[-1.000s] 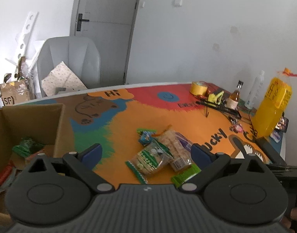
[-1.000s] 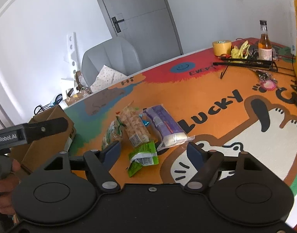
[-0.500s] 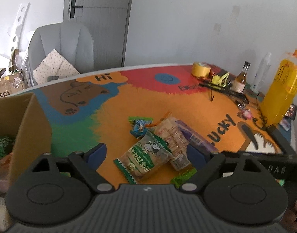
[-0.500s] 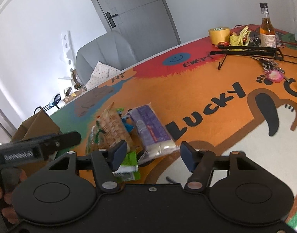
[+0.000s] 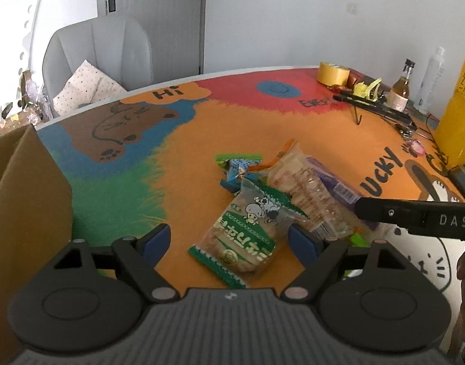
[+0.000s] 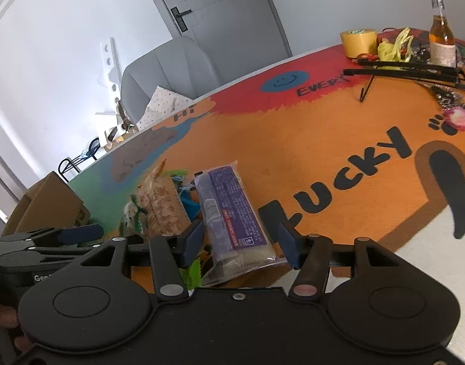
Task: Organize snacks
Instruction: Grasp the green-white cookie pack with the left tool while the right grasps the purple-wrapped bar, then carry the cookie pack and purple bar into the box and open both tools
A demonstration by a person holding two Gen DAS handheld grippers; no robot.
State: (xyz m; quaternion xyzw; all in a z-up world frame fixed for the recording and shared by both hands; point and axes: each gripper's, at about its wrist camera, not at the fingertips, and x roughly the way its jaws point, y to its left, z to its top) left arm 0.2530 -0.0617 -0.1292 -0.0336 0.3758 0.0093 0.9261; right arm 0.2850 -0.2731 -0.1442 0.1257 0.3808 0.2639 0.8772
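Cardboard box (image 5: 25, 200) at 9 o'clock looks like the drop spot, left gripper (image 5: 229, 240) jaws apart, just been closing, straddling green cracker pack (image 5: 247, 231), right gripper (image 6: 240, 243) likewise narrowing around purple snack pack (image 6: 232, 213), untouched; box contents cut off.

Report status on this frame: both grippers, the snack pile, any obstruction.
Left gripper open, closing around green cracker packet. Right gripper open, closing around purple packet. Neither gripped yet. Packets overlap in pile; cardboard box at left.
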